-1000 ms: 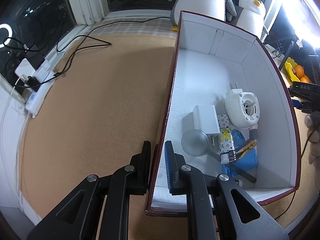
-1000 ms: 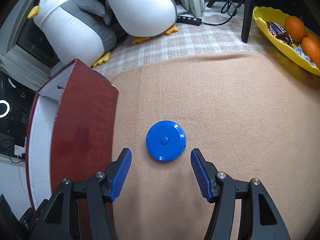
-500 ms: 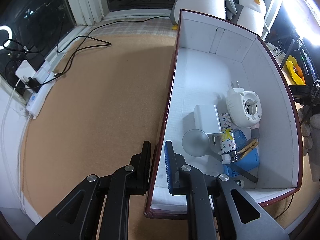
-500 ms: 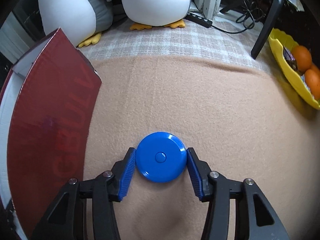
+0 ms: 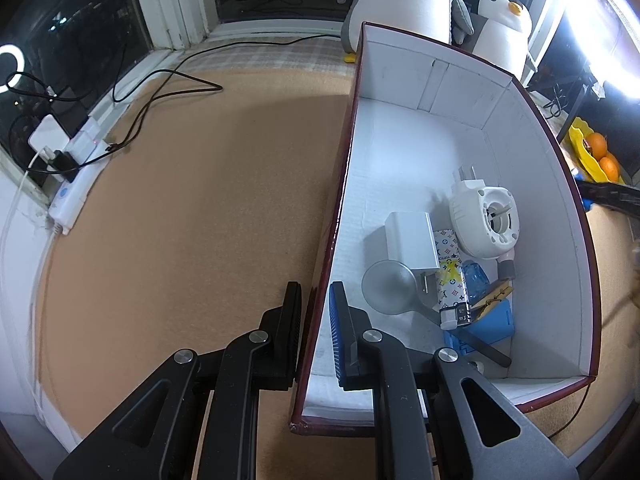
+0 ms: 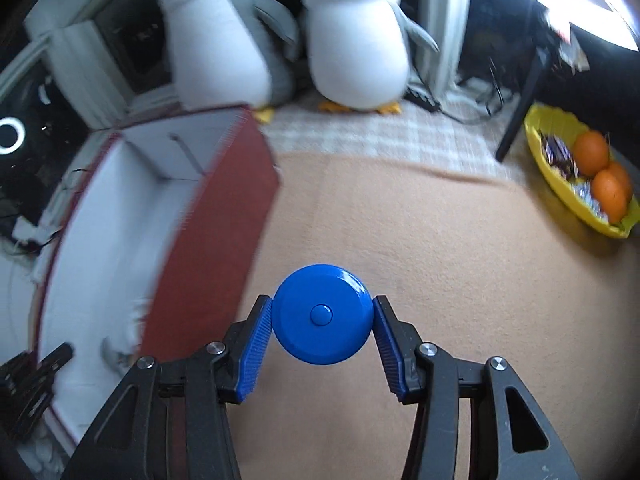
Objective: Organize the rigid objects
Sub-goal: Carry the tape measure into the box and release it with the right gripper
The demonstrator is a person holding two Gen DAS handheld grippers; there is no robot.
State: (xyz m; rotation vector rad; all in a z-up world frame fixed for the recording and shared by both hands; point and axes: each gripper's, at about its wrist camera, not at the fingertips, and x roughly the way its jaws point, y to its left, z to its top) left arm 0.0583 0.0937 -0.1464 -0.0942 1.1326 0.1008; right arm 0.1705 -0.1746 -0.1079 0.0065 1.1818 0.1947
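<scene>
My right gripper (image 6: 322,313) is shut on a round blue disc (image 6: 320,332) with a centre button, held above the tan blanket just right of the box. The box (image 6: 216,232) is dark red outside and white inside. In the left wrist view my left gripper (image 5: 316,296) is shut on the box's left wall (image 5: 340,200), one finger outside and one inside. On the box floor lie a white round plug device (image 5: 486,222), a white charger (image 5: 412,246), a round lens (image 5: 390,288), a patterned lighter (image 5: 450,280), a clothespin (image 5: 492,296) and a blue block (image 5: 496,320).
Two plush penguins (image 6: 356,36) stand behind the box. A yellow bowl (image 6: 560,196) with oranges and sweets sits at the right, beside a black stand leg (image 6: 520,108). A power strip (image 5: 76,188) and cables (image 5: 160,80) lie left of the box.
The right gripper's jaws closed on the blue disc and lifted it off the blanket, rolling and swinging toward the box. The left gripper and the box stayed put.
</scene>
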